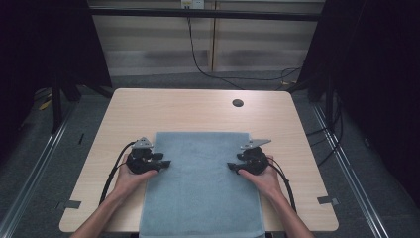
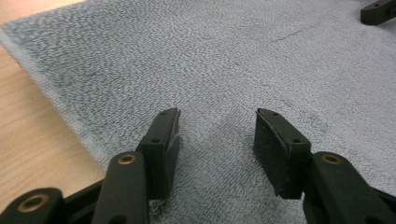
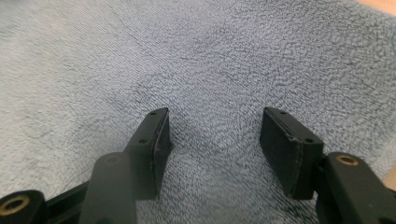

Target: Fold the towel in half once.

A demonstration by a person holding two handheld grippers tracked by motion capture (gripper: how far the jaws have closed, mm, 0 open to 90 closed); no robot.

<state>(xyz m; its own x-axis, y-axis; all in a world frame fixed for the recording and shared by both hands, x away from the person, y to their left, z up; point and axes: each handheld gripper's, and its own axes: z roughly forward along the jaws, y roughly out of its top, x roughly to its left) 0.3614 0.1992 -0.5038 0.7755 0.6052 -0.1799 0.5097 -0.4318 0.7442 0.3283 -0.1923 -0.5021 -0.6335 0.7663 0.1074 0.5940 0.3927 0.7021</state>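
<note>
A grey-blue towel [image 1: 200,183] lies flat on the light wooden table [image 1: 198,109], its near end hanging over the front edge. My left gripper [image 1: 167,162] sits at the towel's left edge, jaws pointing inward. In the left gripper view the left gripper [image 2: 217,114] is open low over the towel [image 2: 210,56], with nothing between the pads. My right gripper [image 1: 232,167] sits at the right edge, facing the left one. In its own view the right gripper [image 3: 215,112] is open over the towel [image 3: 187,56], gripping nothing. A right jaw tip [image 2: 378,11] shows far off.
A round cable hole [image 1: 237,103] sits near the table's far edge. Bare wood [image 2: 28,130] borders the towel on the left. A black cable [image 1: 198,59] runs over the floor behind the table. Dark curtains and stand legs flank both sides.
</note>
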